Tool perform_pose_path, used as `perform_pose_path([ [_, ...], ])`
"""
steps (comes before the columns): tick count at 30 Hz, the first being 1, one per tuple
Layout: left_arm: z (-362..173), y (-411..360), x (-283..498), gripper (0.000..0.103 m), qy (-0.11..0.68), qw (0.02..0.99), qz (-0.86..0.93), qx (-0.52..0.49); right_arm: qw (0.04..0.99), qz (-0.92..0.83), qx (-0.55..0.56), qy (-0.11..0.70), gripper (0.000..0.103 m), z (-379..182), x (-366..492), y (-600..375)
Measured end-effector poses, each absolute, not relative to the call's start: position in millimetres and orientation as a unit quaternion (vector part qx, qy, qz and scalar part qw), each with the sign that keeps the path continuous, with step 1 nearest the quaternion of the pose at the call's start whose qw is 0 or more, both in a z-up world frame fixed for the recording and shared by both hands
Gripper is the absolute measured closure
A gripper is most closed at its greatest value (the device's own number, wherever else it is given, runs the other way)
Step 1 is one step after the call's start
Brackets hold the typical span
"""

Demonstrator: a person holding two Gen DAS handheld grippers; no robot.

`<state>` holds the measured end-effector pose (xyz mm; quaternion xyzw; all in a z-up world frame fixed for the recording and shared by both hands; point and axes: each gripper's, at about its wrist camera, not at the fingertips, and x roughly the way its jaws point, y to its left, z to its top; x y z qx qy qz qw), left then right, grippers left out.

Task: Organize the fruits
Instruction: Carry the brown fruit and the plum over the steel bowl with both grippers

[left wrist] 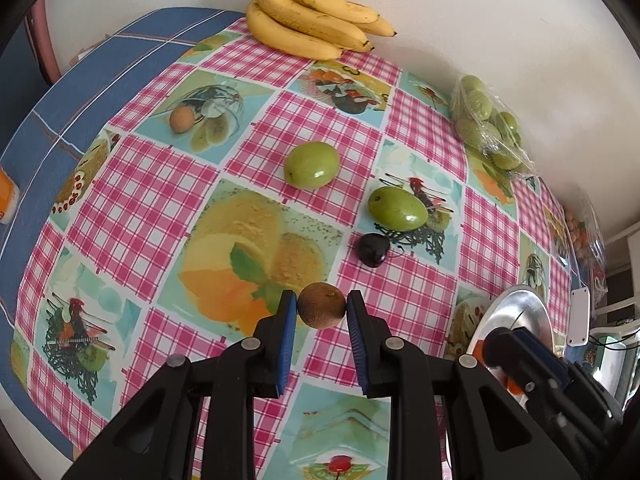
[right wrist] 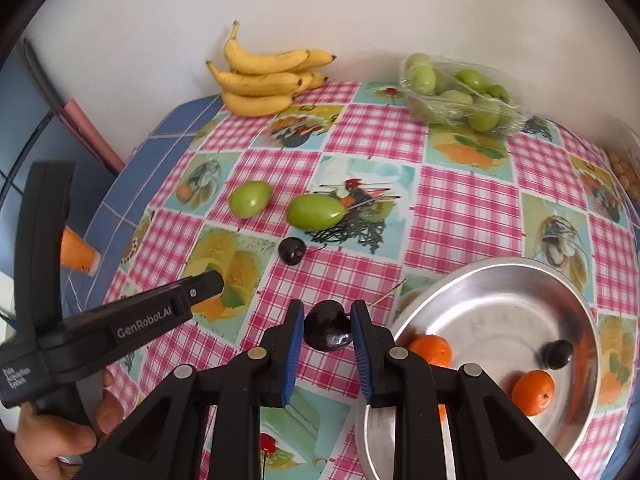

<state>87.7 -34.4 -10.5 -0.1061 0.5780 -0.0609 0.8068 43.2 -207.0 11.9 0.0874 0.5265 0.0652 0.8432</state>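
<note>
Right wrist view: the bowl (right wrist: 492, 276) near rim is hidden behind the hand-held gripper; nuts (right wrist: 628, 178) blurred at edge.

A checked tablecloth (right wrist: 460, 208) against a white wall (right wrist: 160, 40)

The cloth — pink gingham squares alternating with printed food pictures — lies over a blue cloth (left wrist: 120, 64) that shows past its left edge. On that blue strip, left of the tablecloth, rests an orange-and-white object (right wrist: 78, 256); beyond the tablecloth's right side stands a white fixture (left wrist: 579, 316), too blurred to identify.
</note>
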Motion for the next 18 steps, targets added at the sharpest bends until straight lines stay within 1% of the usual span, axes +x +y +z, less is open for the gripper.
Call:
perform_pose_path([
  [11, -3.2, -76.2, 71.9, 0.077, 0.57, 0.814, -0.098, -0.052, 0.839, 0.009, 0.141, 0.526, 0.077, 14.1, 33.6, -261.8],
  [18, 0.1, -122.2, 51.4, 0.077, 0.567, 0.81, -0.15, 0.006, 0.83, -0.055, 0.165, 0.53, 0.077, 7.6, 23.0, -309.4],
])
